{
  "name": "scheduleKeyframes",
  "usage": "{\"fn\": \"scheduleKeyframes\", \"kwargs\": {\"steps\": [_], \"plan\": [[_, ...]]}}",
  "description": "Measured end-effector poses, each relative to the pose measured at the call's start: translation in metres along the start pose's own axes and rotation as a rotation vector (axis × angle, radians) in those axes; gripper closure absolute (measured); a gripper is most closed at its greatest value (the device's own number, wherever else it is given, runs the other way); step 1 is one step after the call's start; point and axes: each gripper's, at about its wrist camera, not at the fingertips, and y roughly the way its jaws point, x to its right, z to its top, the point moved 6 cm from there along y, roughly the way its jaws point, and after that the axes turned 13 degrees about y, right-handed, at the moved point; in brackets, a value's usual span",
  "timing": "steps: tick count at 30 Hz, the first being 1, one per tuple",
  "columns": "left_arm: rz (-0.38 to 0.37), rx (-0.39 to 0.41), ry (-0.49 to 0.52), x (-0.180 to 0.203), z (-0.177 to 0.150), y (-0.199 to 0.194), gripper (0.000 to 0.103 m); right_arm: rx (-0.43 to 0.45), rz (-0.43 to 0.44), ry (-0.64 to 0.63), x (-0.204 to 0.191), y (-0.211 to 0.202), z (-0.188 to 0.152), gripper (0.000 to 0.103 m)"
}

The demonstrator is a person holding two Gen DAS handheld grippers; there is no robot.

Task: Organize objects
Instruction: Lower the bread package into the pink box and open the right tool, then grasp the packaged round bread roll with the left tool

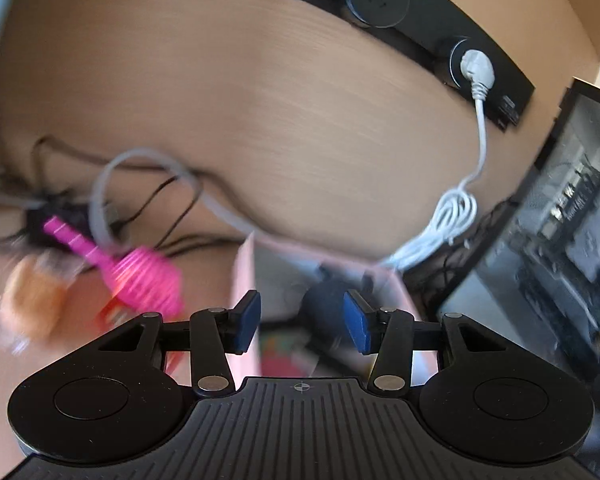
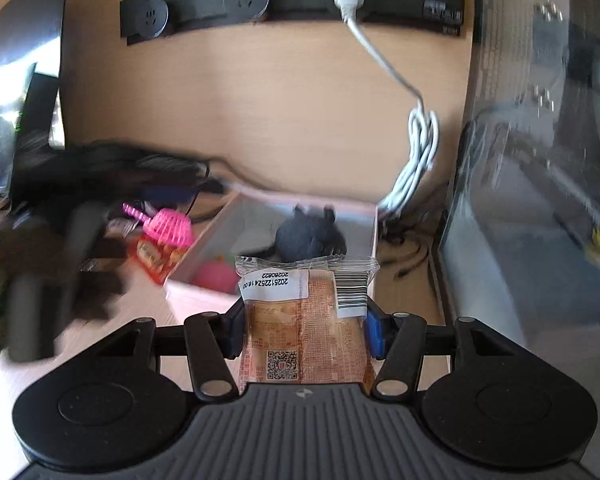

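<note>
Your right gripper [image 2: 305, 330] is clamped on a sealed snack packet [image 2: 306, 320], with nothing else between its pads.

Left to right: pink whisk-like toy [image 2: 168, 226], red packet [image 2: 156, 258], then the pink box [image 2: 374, 236] holding a dark plush [image 2: 308, 236], beyond the packet. Your left gripper [image 1: 302, 322] stands part open and empty over that box.

Your desk [image 2: 300, 120] looked like pale, matt wood grain. The snack packet [image 2: 306, 320] between your right gripper's [image 2: 304, 332] pads was glossy, crinkled plastic film with a white paper-like label. The pink box [image 2: 204, 296] seemed matt card. The pink scoop [image 1: 140, 280] was ribbed plastic.
</note>
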Motion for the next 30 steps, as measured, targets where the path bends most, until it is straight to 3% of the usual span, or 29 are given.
{"fn": "scheduleKeyframes", "kwargs": {"steps": [5, 6, 7, 9, 14, 19, 24, 30], "plan": [[0.048, -0.181, 0.016, -0.015, -0.083, -0.041, 0.053, 0.094, 0.027, 0.063, -0.012, 0.025, 0.045, 0.048], [0.070, -0.211, 0.012, -0.021, -0.096, -0.047, 0.053, 0.098, 0.029, 0.065, -0.016, 0.036, 0.051, 0.039], [0.090, -0.231, 0.006, -0.027, -0.104, -0.052, 0.053, 0.083, 0.022, 0.065, -0.020, 0.050, 0.055, 0.021], [0.119, -0.259, -0.010, -0.043, -0.111, -0.063, 0.053, 0.057, -0.013, 0.075, -0.024, 0.071, 0.054, 0.015], [0.176, -0.253, -0.040, -0.081, -0.102, -0.073, 0.053, -0.015, -0.033, 0.030, -0.042, 0.082, 0.014, 0.013], [0.142, -0.238, -0.056, -0.089, -0.090, -0.059, 0.053, -0.057, -0.081, -0.039, -0.056, 0.066, -0.038, 0.006], [0.126, -0.214, 0.011, -0.082, -0.083, -0.050, 0.053, -0.050, -0.129, -0.014, -0.060, 0.042, -0.067, 0.000], [0.263, -0.130, 0.097, -0.130, -0.054, -0.045, 0.053, -0.078, -0.153, -0.028, -0.070, 0.017, -0.081, 0.000]]}}
